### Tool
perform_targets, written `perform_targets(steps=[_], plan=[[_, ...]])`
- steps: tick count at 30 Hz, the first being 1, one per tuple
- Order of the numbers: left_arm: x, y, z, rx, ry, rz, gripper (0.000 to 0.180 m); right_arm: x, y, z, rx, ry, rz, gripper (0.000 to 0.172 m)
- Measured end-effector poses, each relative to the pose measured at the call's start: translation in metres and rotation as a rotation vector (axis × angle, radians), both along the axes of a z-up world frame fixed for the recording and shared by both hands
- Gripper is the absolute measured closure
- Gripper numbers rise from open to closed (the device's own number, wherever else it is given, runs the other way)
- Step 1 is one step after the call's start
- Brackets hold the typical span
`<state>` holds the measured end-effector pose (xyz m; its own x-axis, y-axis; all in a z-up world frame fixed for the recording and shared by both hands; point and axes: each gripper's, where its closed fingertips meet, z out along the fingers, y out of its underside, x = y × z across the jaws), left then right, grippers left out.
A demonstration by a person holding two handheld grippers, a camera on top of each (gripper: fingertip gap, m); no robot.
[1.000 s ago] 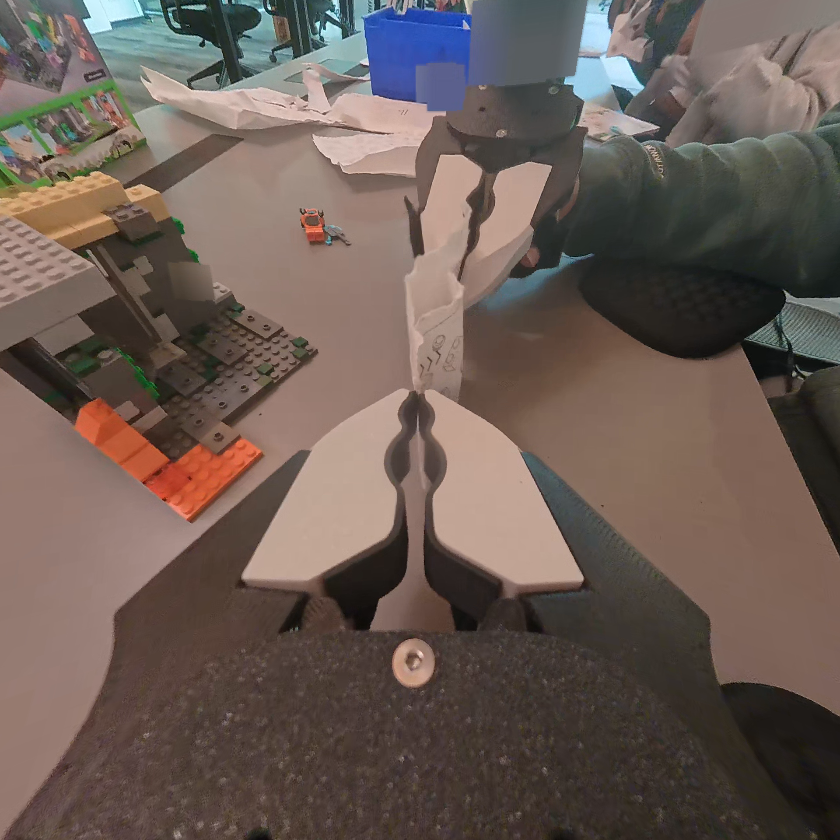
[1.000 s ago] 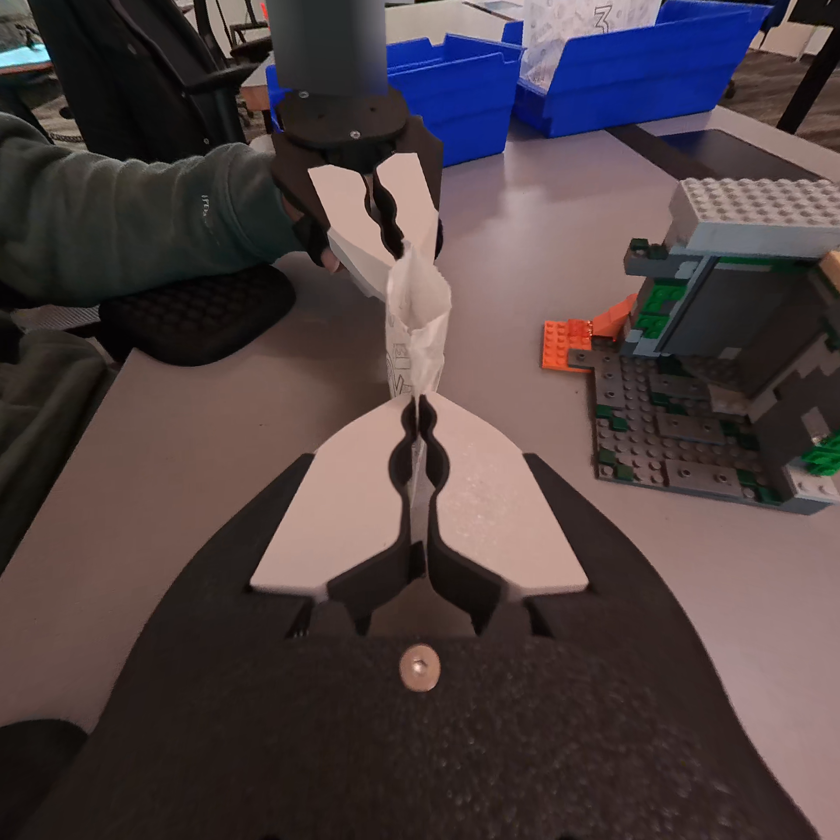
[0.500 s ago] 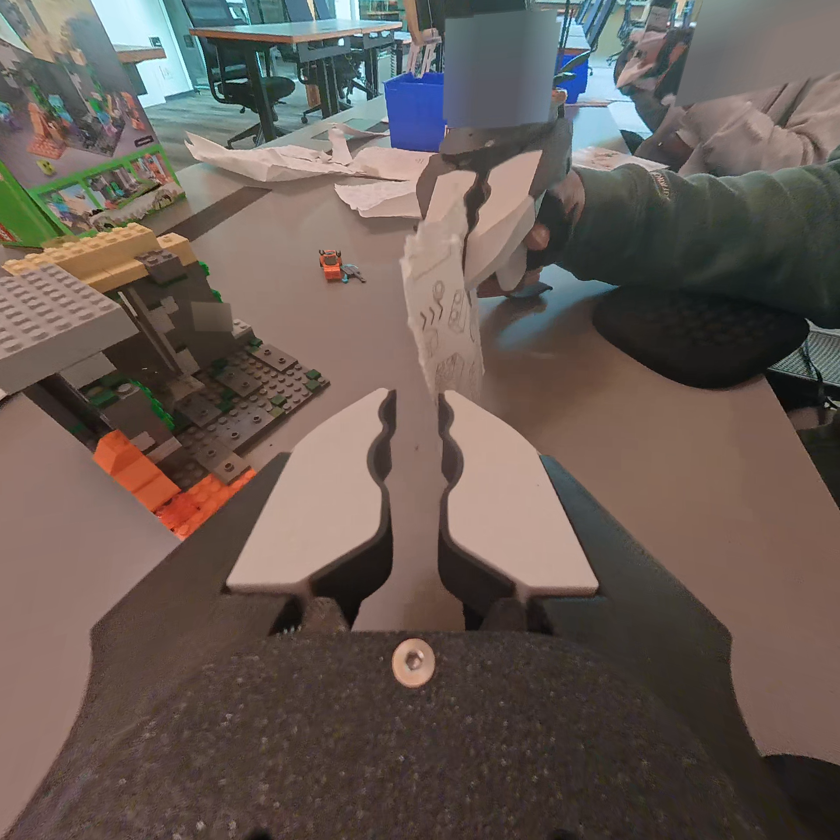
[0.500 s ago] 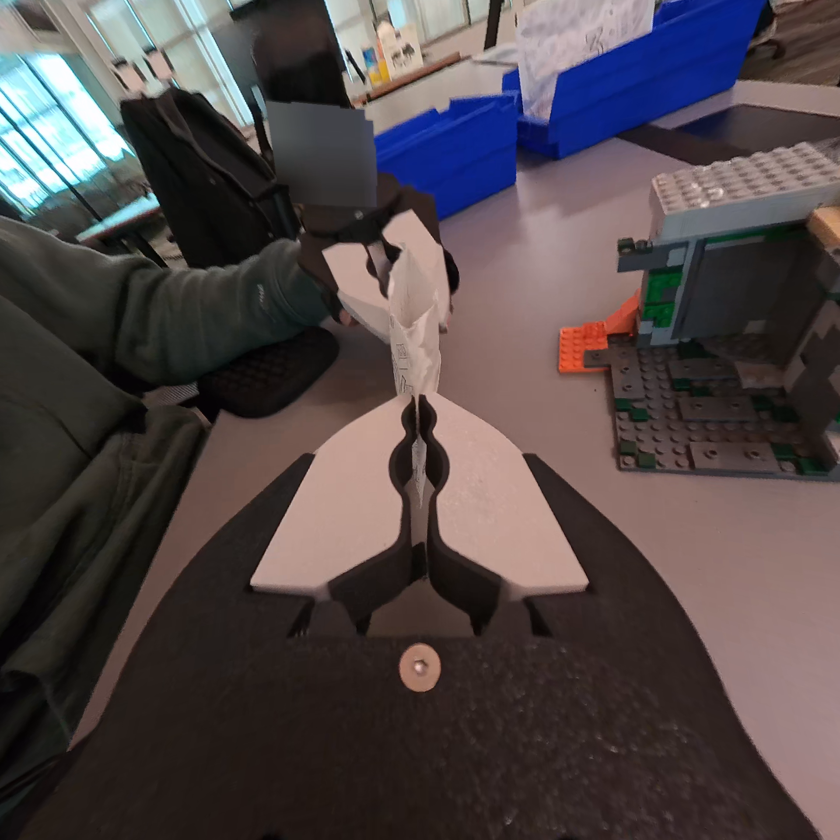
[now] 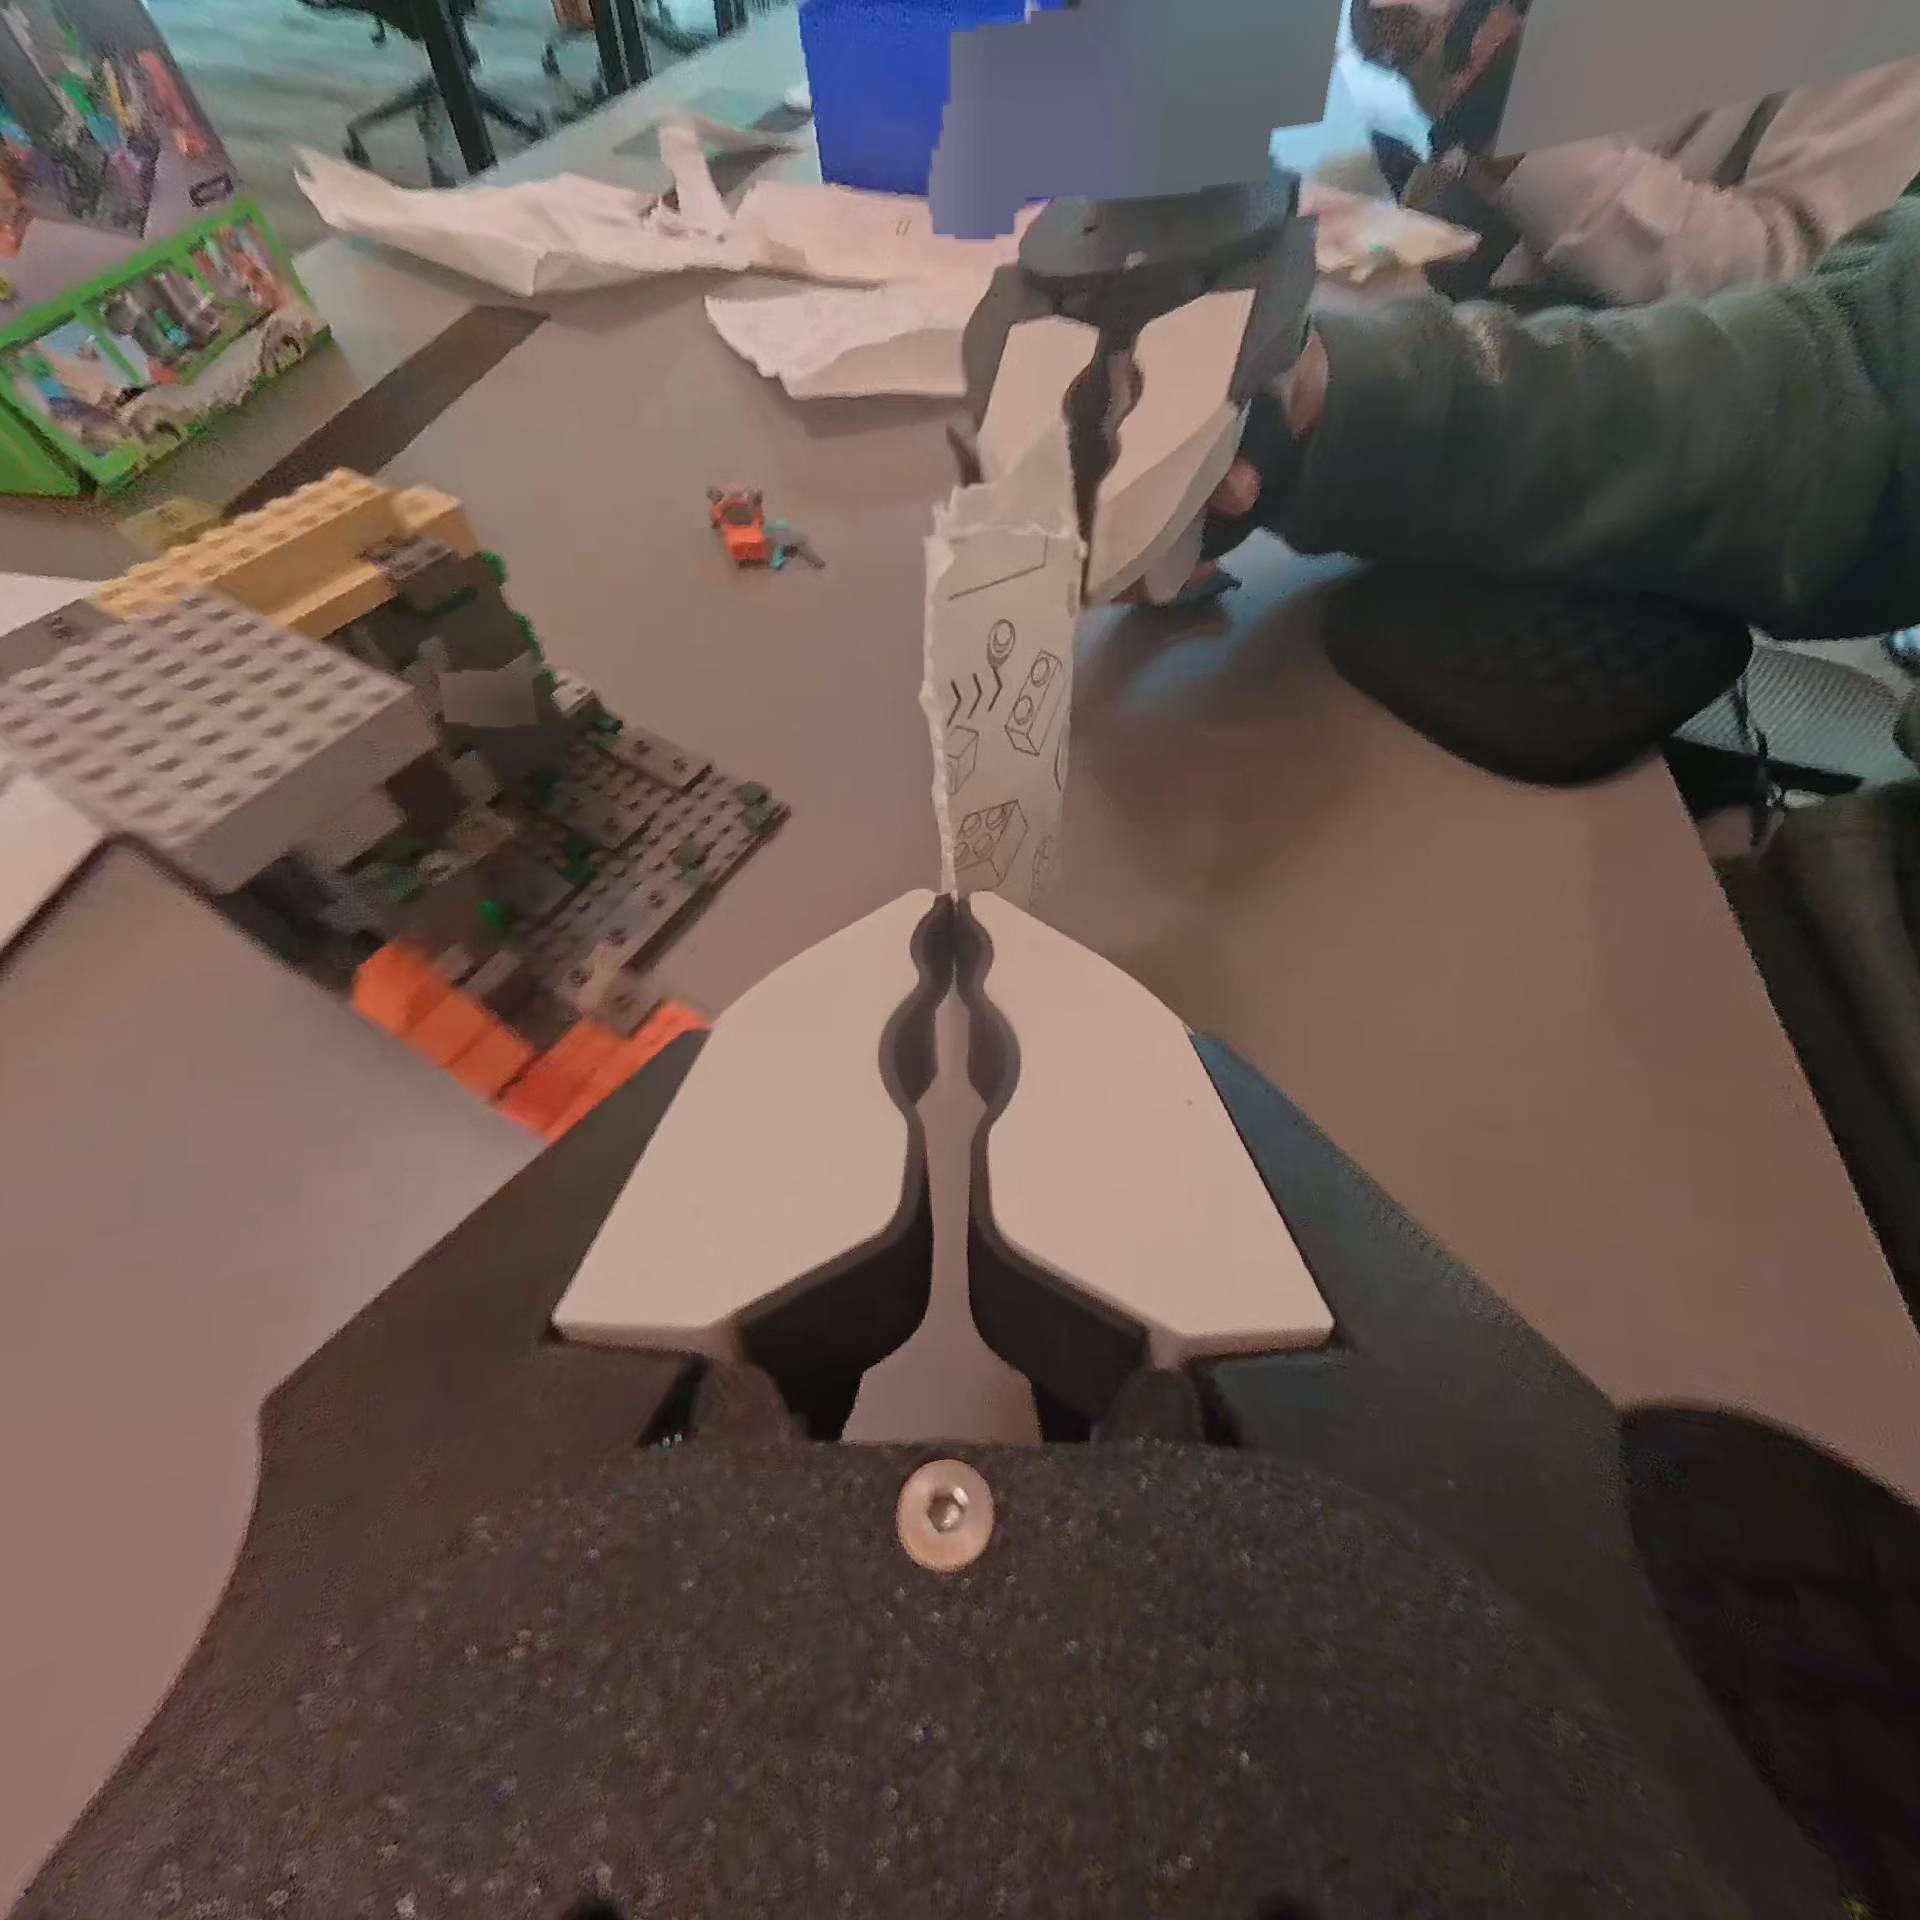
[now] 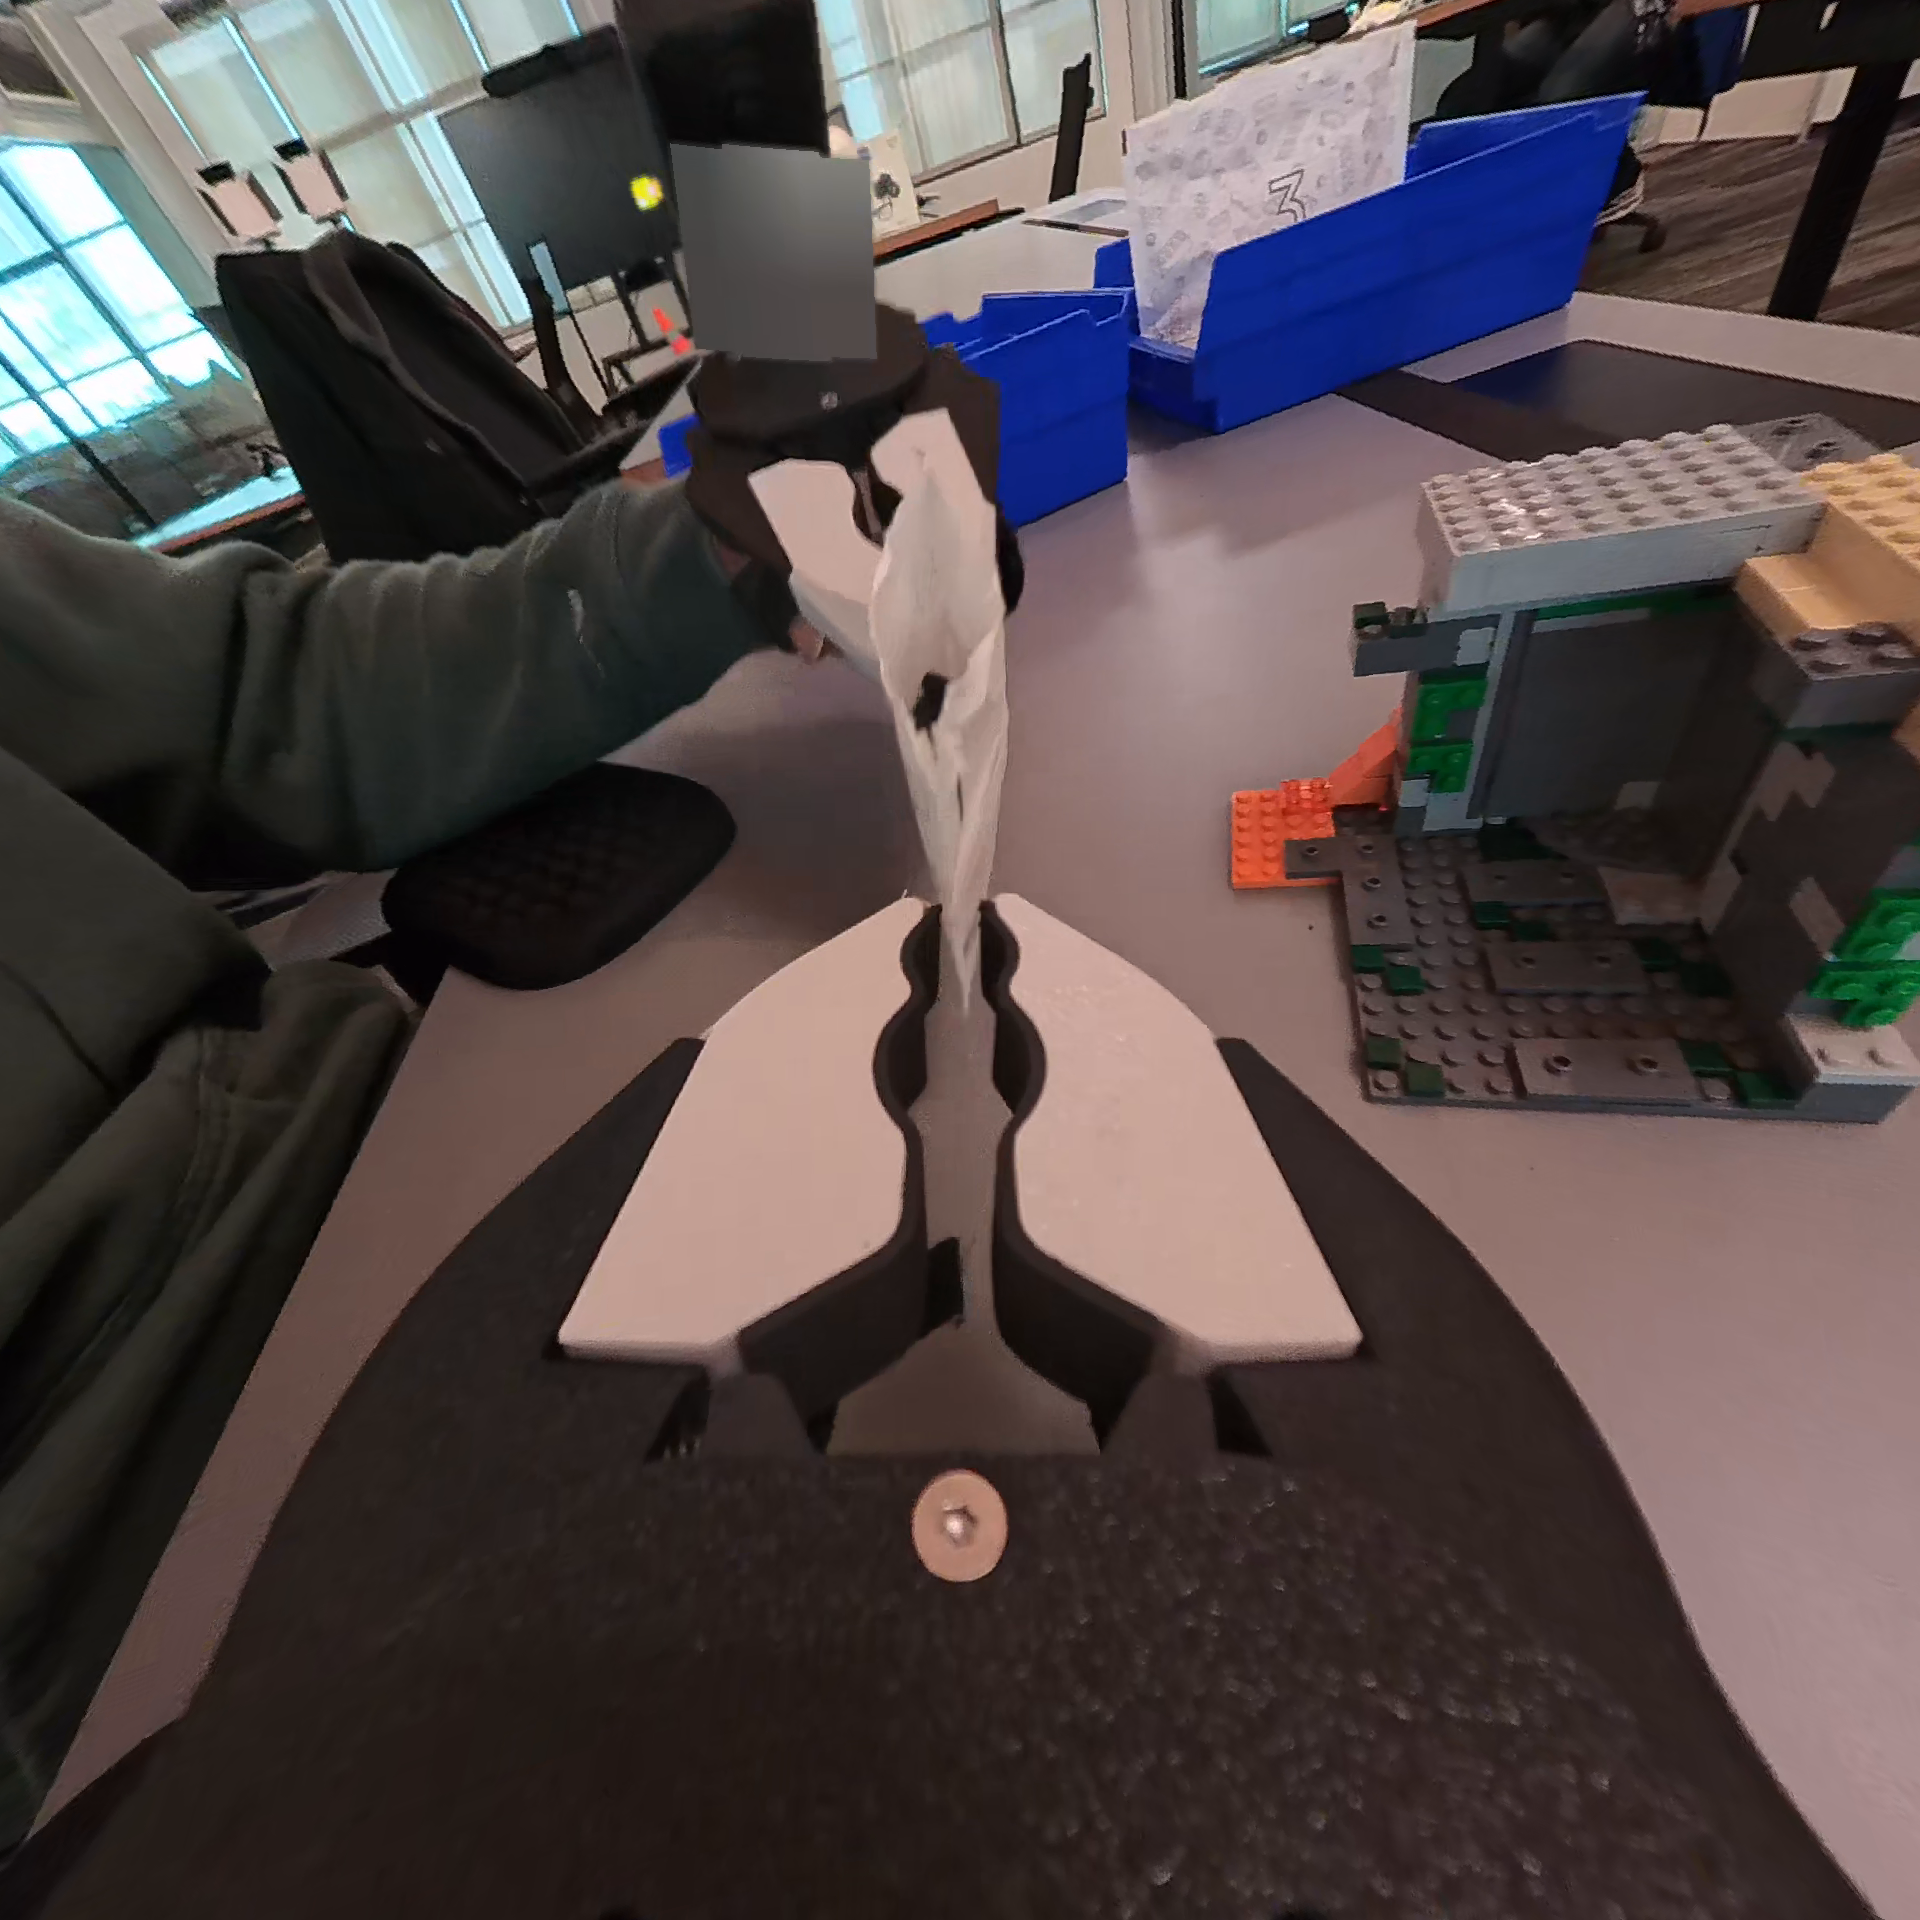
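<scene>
Grey office table point(image 5: 1351, 1039), desks and chairs behind. We see a white printed paper strip point(image 5: 1003, 707) hanging in the air between both tools, above the table's middle. The left gripper point(image 5: 953, 906) is pressed together, nipping the strip's near edge at its tips. The right gripper point(image 6: 961, 914) is slightly spread; the strip's other end lies between its fingers point(image 6: 1091, 1039) with slim gaps on both sides. Brick build point(image 5: 343, 727) at 9 o'clock in the left view, torn paper sheets point(image 5: 582, 223) at 11, small orange piece point(image 5: 743, 525) near 12, black pad point(image 5: 1527, 686) at 2. Blue bins point(image 6: 1351, 281) at 1 in the right view.
</scene>
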<state>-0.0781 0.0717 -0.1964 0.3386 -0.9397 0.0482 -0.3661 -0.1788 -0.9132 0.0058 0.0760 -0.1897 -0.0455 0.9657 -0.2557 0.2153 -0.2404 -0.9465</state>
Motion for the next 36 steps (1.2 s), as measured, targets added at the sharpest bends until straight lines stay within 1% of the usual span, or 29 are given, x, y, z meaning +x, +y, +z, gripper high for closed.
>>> perform_targets(steps=[4, 6, 12, 15, 18, 22, 25, 28, 30, 36], plan=[[-0.050, 0.030, 0.007, -0.064, 0.149, 0.019, 0.180, 0.005, 0.008, -0.003, -0.009, -0.009, -0.022, 0.164], [-0.077, 0.045, 0.006, -0.125, 0.245, 0.024, 0.180, 0.007, 0.010, -0.007, -0.007, -0.026, -0.025, 0.164], [-0.150, 0.083, -0.016, -0.358, 0.569, 0.025, 0.180, 0.008, 0.011, -0.017, -0.005, -0.067, -0.021, 0.165], [-0.179, 0.104, -0.026, -0.423, 0.722, 0.044, 0.180, 0.007, 0.011, -0.022, -0.006, -0.089, -0.018, 0.164], [-0.205, 0.131, -0.035, -0.422, 0.867, 0.078, 0.180, 0.007, 0.012, -0.025, -0.007, -0.100, -0.018, 0.164], [-0.230, 0.172, -0.049, -0.345, 1.027, 0.130, 0.180, 0.008, 0.015, -0.029, -0.015, -0.108, -0.026, 0.164], [-0.238, 0.193, -0.061, -0.282, 1.118, 0.134, 0.178, 0.010, 0.018, -0.030, -0.023, -0.109, -0.038, 0.164], [-0.238, 0.208, -0.067, -0.221, 1.152, 0.126, 0.176, 0.012, 0.021, -0.031, -0.031, -0.105, -0.048, 0.165], [-0.236, 0.213, -0.070, -0.195, 1.147, 0.125, 0.175, 0.013, 0.022, -0.030, -0.037, -0.099, -0.053, 0.165], [-0.241, 0.222, -0.073, -0.123, 1.130, 0.178, 0.170, 0.012, 0.021, -0.031, -0.034, -0.106, -0.045, 0.165]])
